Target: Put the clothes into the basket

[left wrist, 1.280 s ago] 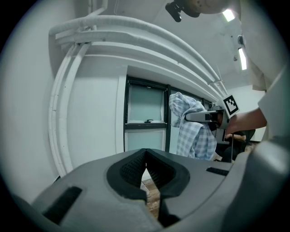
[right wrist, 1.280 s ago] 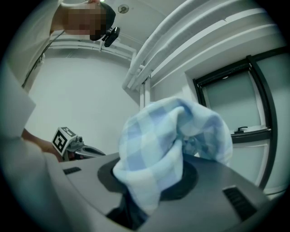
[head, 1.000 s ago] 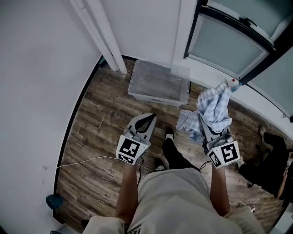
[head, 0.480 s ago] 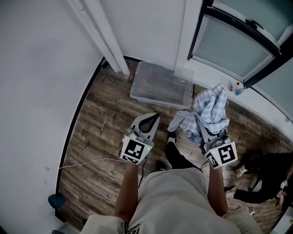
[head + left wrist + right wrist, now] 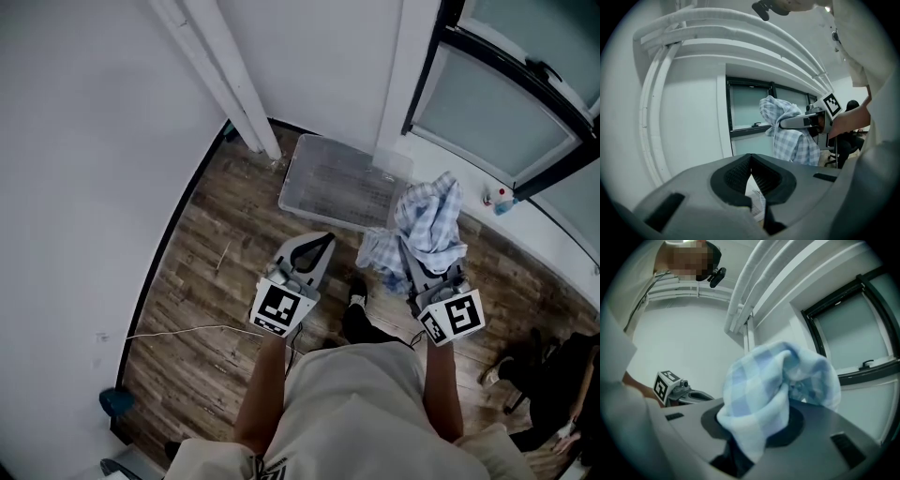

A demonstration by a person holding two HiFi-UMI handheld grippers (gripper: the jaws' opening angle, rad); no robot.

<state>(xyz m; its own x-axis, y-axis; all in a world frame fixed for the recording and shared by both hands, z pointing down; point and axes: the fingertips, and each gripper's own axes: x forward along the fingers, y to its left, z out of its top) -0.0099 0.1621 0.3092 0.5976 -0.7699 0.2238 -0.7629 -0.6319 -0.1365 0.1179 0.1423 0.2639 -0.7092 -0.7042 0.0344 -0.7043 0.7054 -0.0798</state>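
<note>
A: Where does the basket (image 5: 342, 183) stand?
B: On the floor (image 5: 202, 272), against the wall, with the pipes (image 5: 239, 84) to its left and the window (image 5: 506, 112) to its right.
A: And the two grippers?
B: Side by side, before the basket. The left gripper (image 5: 324, 238) lies just short of its near edge. The right gripper (image 5: 419, 262) lies off its near right corner, with the cloth (image 5: 427, 225) between and over its jaws.
A: What else is on the floor?
B: A shoe (image 5: 357, 291) between the grippers, and a cable (image 5: 187, 328) running leftward.
</note>
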